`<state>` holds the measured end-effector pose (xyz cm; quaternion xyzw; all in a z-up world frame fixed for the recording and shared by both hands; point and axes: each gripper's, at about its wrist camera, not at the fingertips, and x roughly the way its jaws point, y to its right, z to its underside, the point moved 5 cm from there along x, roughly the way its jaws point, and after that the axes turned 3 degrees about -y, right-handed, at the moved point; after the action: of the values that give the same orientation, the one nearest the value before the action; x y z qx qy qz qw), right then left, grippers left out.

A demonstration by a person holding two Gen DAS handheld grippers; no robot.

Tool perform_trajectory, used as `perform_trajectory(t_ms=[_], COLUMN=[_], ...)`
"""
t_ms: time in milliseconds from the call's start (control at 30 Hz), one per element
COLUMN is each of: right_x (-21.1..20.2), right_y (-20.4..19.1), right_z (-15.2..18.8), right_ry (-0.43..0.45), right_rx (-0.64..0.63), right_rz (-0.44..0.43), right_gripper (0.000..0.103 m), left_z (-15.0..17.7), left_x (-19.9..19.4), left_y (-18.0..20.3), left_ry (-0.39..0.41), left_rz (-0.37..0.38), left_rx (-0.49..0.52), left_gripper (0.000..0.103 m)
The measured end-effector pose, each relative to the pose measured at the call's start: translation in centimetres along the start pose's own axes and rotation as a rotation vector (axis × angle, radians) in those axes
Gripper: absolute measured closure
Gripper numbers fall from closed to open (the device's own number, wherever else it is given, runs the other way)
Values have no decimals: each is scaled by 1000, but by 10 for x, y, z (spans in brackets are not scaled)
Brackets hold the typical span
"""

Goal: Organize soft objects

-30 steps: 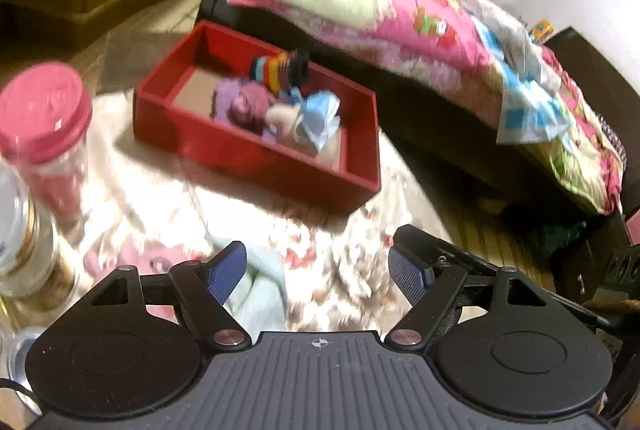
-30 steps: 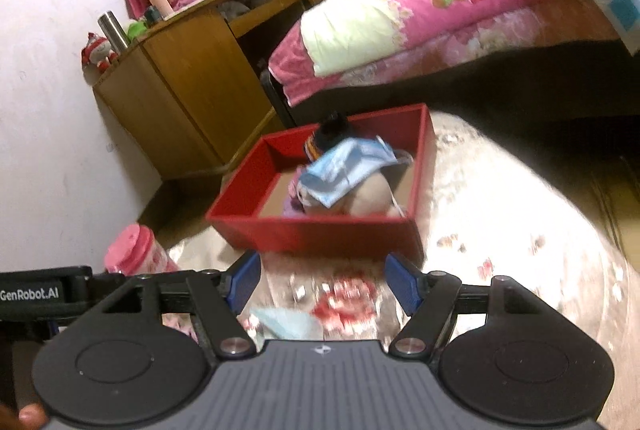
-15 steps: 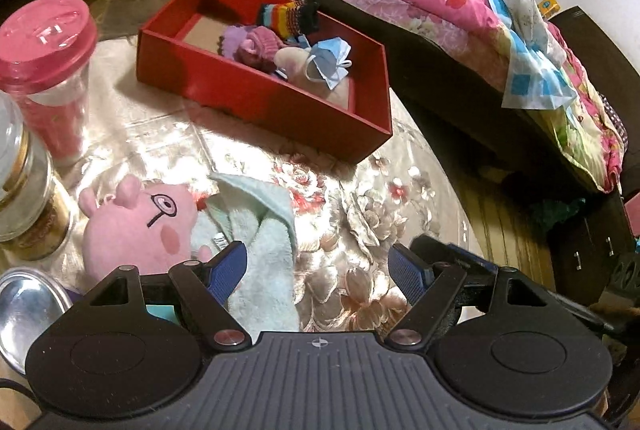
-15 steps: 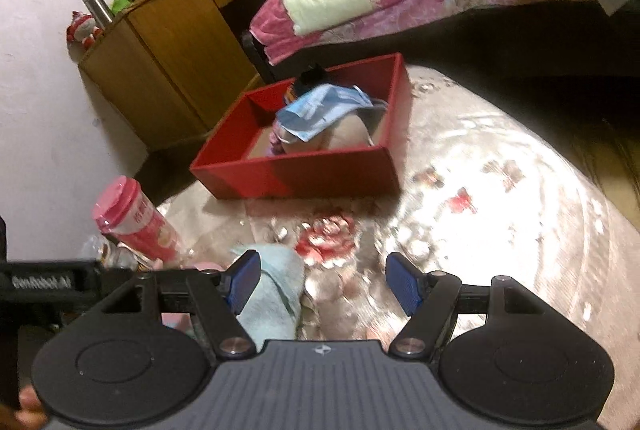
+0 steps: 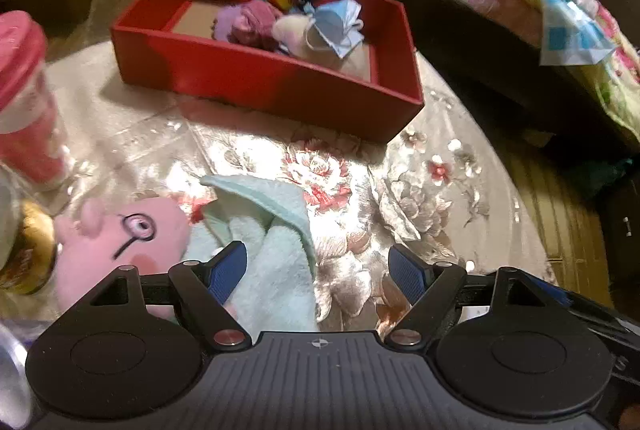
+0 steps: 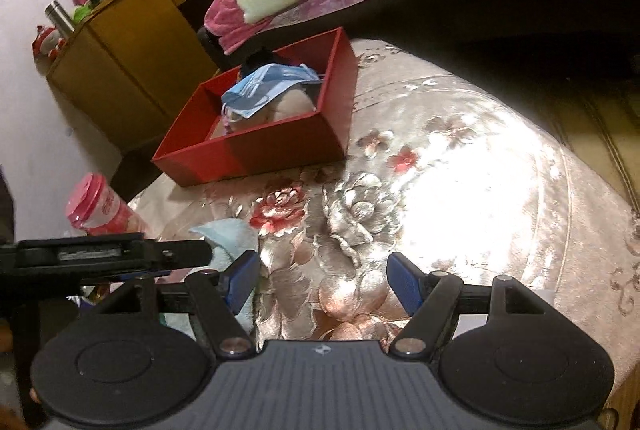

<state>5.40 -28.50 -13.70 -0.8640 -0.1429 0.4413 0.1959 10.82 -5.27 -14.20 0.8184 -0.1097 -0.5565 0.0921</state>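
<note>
Left gripper (image 5: 318,266) hovered wide and empty over the towel (image 5: 272,230), with the pig toy (image 5: 120,234) at nine o'clock. Right gripper (image 6: 320,278) stood half-open, empty. Likely next: grasp the towel and carry it to the red box (image 5: 256,74) at twelve o'clock.

The right gripper (image 6: 322,280) stood with jaws apart over the floral tablecloth (image 6: 460,190), nothing between them. At eleven o'clock sat the red box (image 6: 256,154), a blue face mask (image 6: 266,86) inside. A pale blue towel (image 6: 230,236) lay at nine o'clock.

Black gripper (image 5: 318,270) — blue ribbed pads (image 5: 226,270)
</note>
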Motion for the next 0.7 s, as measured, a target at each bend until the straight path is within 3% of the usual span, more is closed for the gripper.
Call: perform_trajectory(t_ms=[133,167,233,267,300,333,367,400,533,700], right_x=[0,1,3,3,3,2,1,0,-4,-3], right_y=[12,16,24,27,30,34,37,40,48,59], right_z=[-2,-1,-1,-1,-1,-2,-3,-3,-6,-6], right_ry=[3,-3,-16,-18,-17,-14,-12,-9,4,2], right_rx=[18,27,44,48,51,57,62,67,82,119], right_rz=[11,14,22,25,30,35,38,39,52,84], right_gripper=[60,60,60,60,60,60,60,60,60,60], left_z=[-2,0,8,11,13,12,11,10,8,9], left_x=[24,31,44,48,49,47,43,39,16,-2], left_y=[8,7,7,7,7,9,10,10,16,12], left_ry=[-40,-60,-107,-122,-119,-112,-107,-103,-56,-65], left_rz=[-83,-113,-153,-160,-166,-161,-137,-109,-23,104], left_rx=[61,71,96,102,106,113,108,92,91,32], left_gripper=[27,31,49,68,78,80,91,95,100,101])
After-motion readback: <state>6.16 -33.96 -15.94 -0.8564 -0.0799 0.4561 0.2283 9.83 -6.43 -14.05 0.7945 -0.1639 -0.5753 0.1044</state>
